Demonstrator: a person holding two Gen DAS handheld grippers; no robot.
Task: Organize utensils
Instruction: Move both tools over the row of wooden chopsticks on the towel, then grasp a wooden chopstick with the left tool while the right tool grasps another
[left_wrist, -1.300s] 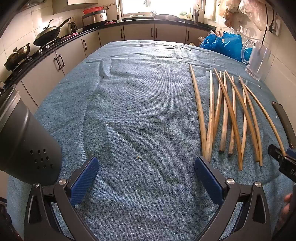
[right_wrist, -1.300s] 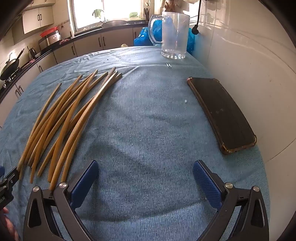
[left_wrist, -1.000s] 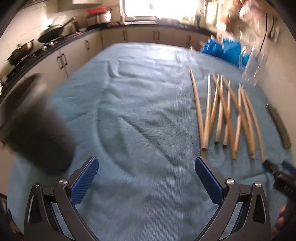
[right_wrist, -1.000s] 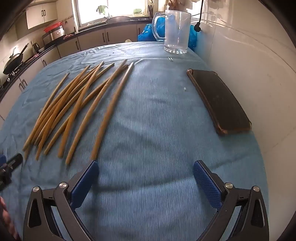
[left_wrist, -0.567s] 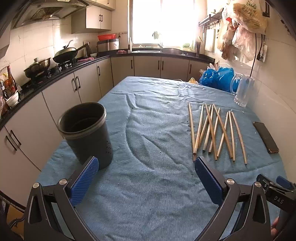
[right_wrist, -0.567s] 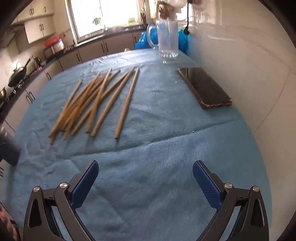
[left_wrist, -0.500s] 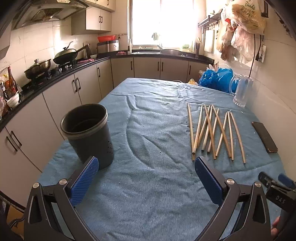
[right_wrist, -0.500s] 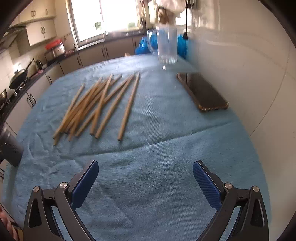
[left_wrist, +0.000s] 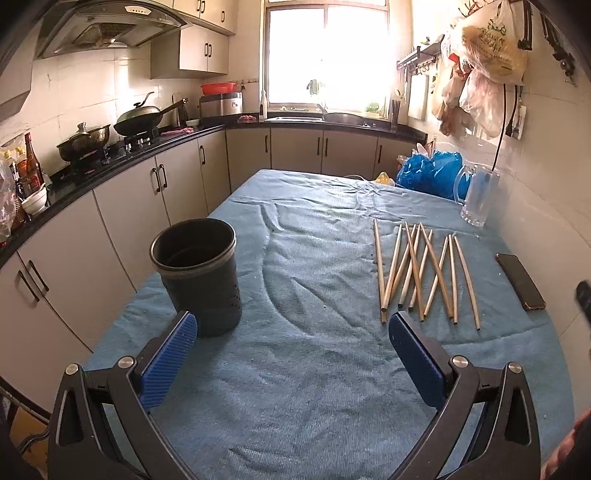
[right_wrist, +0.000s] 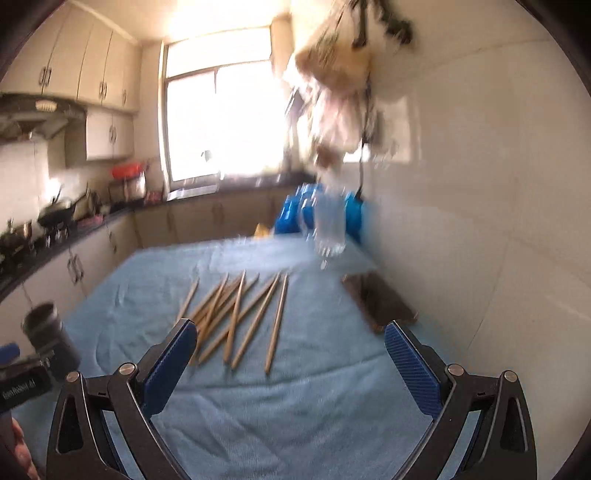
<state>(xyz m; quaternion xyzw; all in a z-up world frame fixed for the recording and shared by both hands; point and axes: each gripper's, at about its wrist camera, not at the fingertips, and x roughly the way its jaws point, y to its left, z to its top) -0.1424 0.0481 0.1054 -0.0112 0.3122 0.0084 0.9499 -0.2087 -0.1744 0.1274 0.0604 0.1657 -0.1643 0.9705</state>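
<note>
Several long wooden chopsticks (left_wrist: 417, 273) lie side by side on the blue cloth of the table (left_wrist: 314, 369), right of centre; they also show in the blurred right wrist view (right_wrist: 236, 317). A dark grey round utensil holder (left_wrist: 197, 273) stands upright and looks empty at the table's left front; it also shows in the right wrist view (right_wrist: 48, 336). My left gripper (left_wrist: 291, 347) is open and empty, raised above the table's near end. My right gripper (right_wrist: 288, 354) is open and empty, raised near the table's front right.
A dark phone (left_wrist: 520, 280) lies at the table's right edge by the tiled wall. A clear glass mug (left_wrist: 476, 199) and a blue plastic bag (left_wrist: 428, 173) sit at the far right. Kitchen counters with pans (left_wrist: 136, 122) run along the left.
Both grippers have pulled back and risen away from the chopsticks, so the holder and the whole table come into view. Both stay open. The right view is still moving and tilting up.
</note>
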